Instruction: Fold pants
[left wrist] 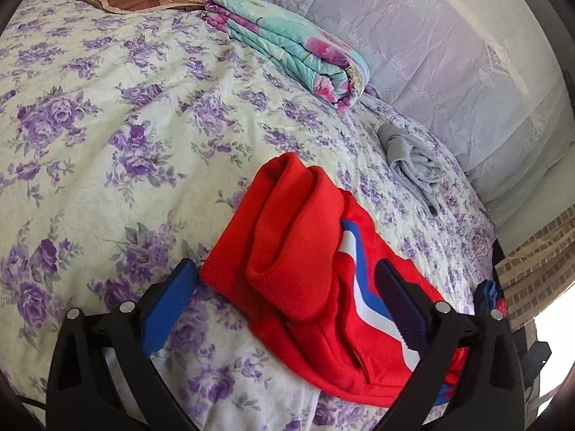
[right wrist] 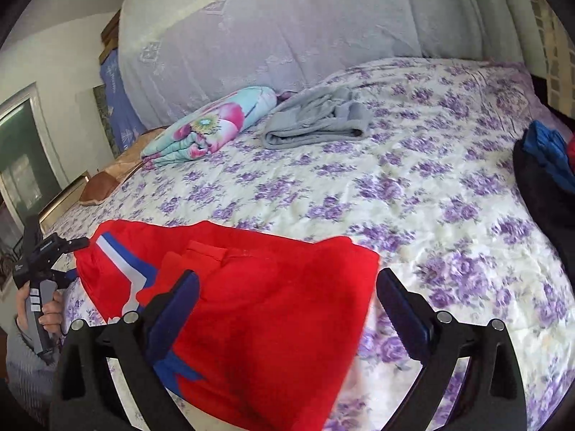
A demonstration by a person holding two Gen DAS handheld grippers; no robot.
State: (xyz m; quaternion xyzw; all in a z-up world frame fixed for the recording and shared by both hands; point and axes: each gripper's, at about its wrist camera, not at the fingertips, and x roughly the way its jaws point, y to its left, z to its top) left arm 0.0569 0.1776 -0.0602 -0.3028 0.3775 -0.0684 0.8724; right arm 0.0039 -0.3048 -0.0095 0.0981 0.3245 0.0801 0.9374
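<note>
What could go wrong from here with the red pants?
1. The red pants lie bunched near the bed edge; a tug could slide them off.
2. Both the left gripper and the right gripper are open, so closing now may pinch several layers at once and undo the fold.

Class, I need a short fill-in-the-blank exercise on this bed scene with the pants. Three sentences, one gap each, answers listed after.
1. The folded pants on the bedspread are mainly ____.
2. Both the left tongs and the right tongs are ____, gripping nothing.
3. The flowers printed on the bedspread are ____.

Answers: red; open; purple
</note>
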